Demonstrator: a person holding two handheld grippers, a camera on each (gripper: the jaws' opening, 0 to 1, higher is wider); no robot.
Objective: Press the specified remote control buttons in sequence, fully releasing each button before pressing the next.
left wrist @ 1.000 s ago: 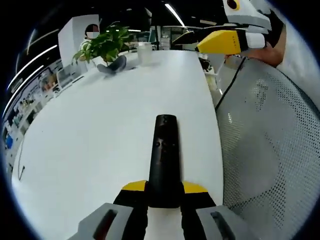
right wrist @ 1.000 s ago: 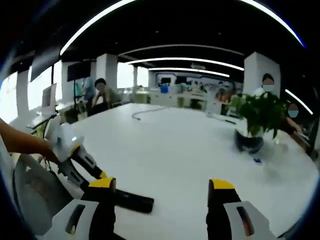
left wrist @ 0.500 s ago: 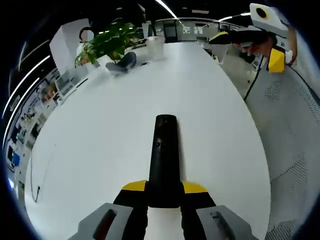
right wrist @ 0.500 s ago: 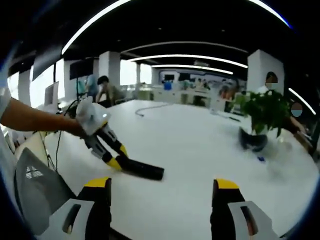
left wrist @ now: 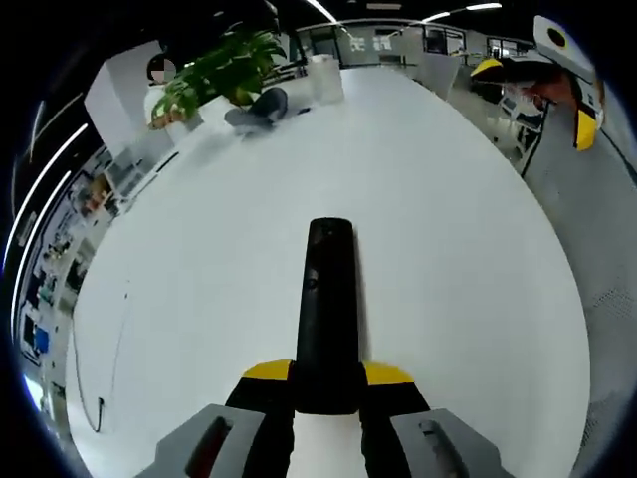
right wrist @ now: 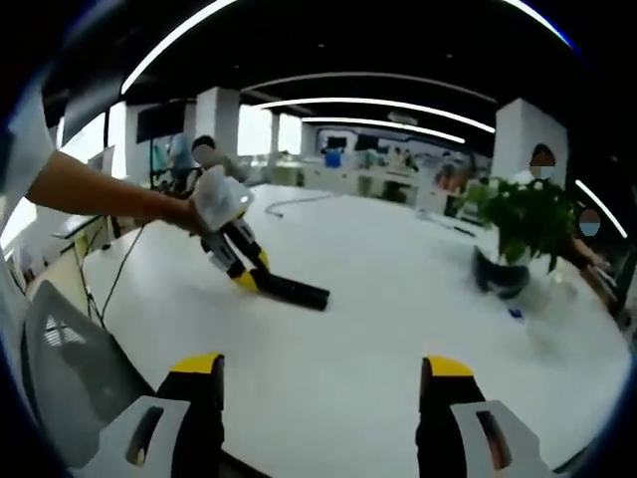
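Looking along the left gripper (left wrist: 326, 383) in the left gripper view: jaws clamped on the black remote (left wrist: 326, 309), held out over the white table (left wrist: 448, 249); buttons face up, none pressed.

Right gripper view: right gripper (right wrist: 317, 373) gapes wide and empty (well short of the remote). Pressing probably hasn't begun; the whole sequence appears left.

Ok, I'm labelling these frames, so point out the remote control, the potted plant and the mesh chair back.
remote control (left wrist: 325, 309), left gripper view, middle of its black body.
potted plant (right wrist: 520, 221), right gripper view, its green leaves.
mesh chair back (right wrist: 70, 383), right gripper view, the grey mesh panel.
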